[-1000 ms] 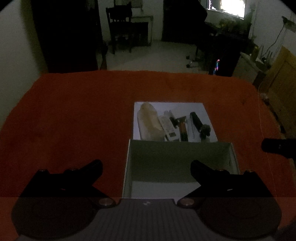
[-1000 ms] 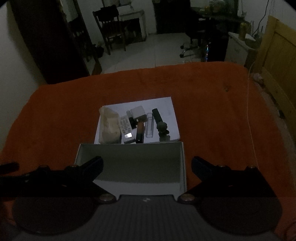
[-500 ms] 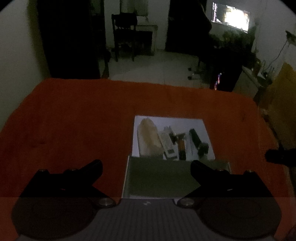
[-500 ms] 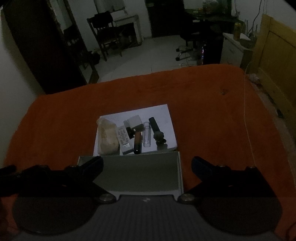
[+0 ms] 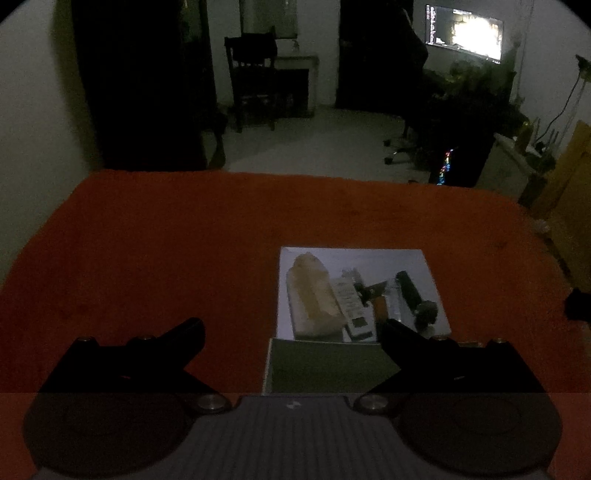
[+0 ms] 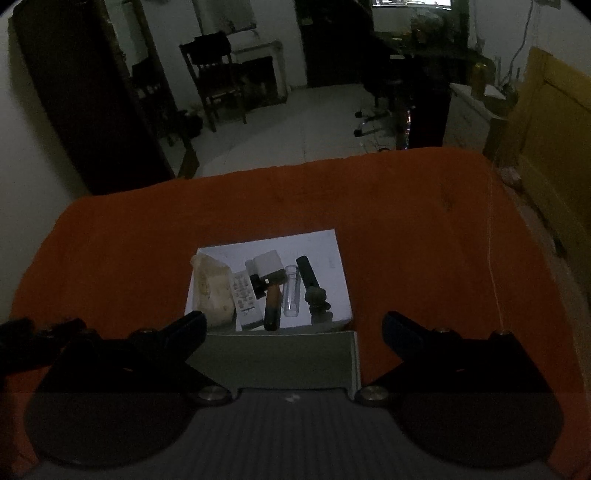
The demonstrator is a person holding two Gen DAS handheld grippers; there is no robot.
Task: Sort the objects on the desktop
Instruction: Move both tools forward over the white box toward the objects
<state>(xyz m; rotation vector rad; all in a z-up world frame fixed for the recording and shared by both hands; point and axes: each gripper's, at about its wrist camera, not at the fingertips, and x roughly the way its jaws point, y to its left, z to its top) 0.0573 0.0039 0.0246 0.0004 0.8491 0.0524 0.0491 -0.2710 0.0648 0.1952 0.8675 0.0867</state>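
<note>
A white sheet (image 6: 325,243) lies on the orange tablecloth (image 6: 424,240) and bears several objects: a pale plastic bag (image 6: 212,291), a small remote (image 6: 244,295), a white block (image 6: 269,262), a brown-handled tool (image 6: 272,306), a clear tube (image 6: 291,293) and a dark stick (image 6: 308,273). The sheet (image 5: 417,258) and bag (image 5: 314,295) also show in the left wrist view. A grey open box (image 6: 277,360) stands just in front of the sheet. My right gripper (image 6: 293,325) is open and empty above the box. My left gripper (image 5: 291,330) is open and empty, left of the box (image 5: 325,365).
The room is dim. Beyond the table's far edge stand a dark chair (image 6: 214,77), an office chair (image 6: 388,85) and a lit screen (image 5: 465,33). A wooden panel (image 6: 546,140) stands to the right. A thin cord (image 6: 493,236) hangs near the right edge.
Both grippers have pulled back and tilted up; the box and the sheet sit lower and smaller in both views. Both stay open and empty.
</note>
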